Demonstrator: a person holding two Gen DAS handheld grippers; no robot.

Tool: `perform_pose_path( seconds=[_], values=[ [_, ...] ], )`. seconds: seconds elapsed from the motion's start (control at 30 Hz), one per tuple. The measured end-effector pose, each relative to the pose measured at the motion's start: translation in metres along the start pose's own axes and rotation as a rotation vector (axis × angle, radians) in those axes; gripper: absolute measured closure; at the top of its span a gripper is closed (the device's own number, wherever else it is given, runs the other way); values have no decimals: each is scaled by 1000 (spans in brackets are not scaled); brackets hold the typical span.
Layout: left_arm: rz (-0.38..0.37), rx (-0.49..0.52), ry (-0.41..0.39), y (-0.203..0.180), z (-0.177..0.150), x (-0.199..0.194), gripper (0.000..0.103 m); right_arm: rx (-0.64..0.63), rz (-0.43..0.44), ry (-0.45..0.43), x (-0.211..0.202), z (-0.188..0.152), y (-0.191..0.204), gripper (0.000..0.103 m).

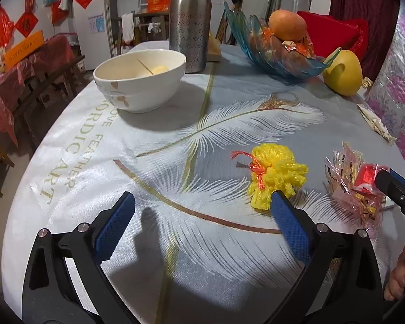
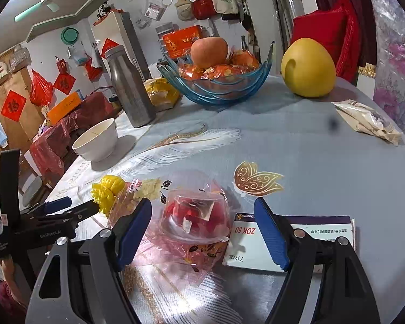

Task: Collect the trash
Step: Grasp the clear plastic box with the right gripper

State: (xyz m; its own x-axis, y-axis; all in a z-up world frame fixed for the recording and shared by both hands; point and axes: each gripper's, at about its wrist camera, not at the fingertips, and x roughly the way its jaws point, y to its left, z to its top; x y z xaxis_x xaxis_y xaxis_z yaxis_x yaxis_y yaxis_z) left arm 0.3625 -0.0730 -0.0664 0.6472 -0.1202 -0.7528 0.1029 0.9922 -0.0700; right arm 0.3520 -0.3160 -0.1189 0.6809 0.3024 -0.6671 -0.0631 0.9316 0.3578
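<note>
**Trash items on the table: none gripped, none collected**

Trash lies scattered on the near part of the round table (image 1: 100, 140), which carries a feather-print cloth. Three items appear to qualify, judged from the task:

1. Yellow foam net (image 1: 275, 178), tied with a red string. It rests on the cloth, touching or just beside the tip of the left gripper's right-hand finger; the two cannot be told apart at that contact.
2. Crumpled pink wrapper (image 2: 191, 226) with a clear plastic cup and red foil inside. It rests on the cloth between the fingers of the right gripper.
3. Medicine box (image 2: 245, 245), white and purple, lying flat just beside the wrapper. Whether it counts as trash cannot be told.

**Gripper state**

- Left gripper (image 1: 202, 216): jaws spread wide, nothing between the pads. The foam net sits outside the gap.
- Right gripper (image 2: 202, 221): jaws apart and straddling the wrapper. The pads do not press on it.

**Progress**

No item is lifted. No bin or bag for collection shows in either view. The task stands at its first pick: the right gripper is positioned for a grasp on the wrapper, while the left gripper needs to be re-centred on the foam net.

**Not trash**

Bowl (image 1: 139, 81), steel flask (image 1: 190, 24), glass fruit dish (image 1: 272, 48) and pomelo (image 1: 343, 73) stand at the far side, well apart.
</note>
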Motion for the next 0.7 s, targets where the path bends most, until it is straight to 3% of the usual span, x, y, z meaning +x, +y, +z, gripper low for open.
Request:
perform_pose_path(
  seconds=[0.2,0.43,0.6,0.7],
  values=[
    [5,1,-19,1,-1,-5,7,11,42,25,3,-1,-2,54],
    [-6,7,-41,0,-1,-9,7,-35,20,-62,-16,-3,6,54],
    [-28,14,-73,-3,0,-15,7,42,51,-174,-42,2,-8,54],
    [-62,7,-76,-5,5,-14,7,85,50,-194,-47,4,-18,54]
  ],
)
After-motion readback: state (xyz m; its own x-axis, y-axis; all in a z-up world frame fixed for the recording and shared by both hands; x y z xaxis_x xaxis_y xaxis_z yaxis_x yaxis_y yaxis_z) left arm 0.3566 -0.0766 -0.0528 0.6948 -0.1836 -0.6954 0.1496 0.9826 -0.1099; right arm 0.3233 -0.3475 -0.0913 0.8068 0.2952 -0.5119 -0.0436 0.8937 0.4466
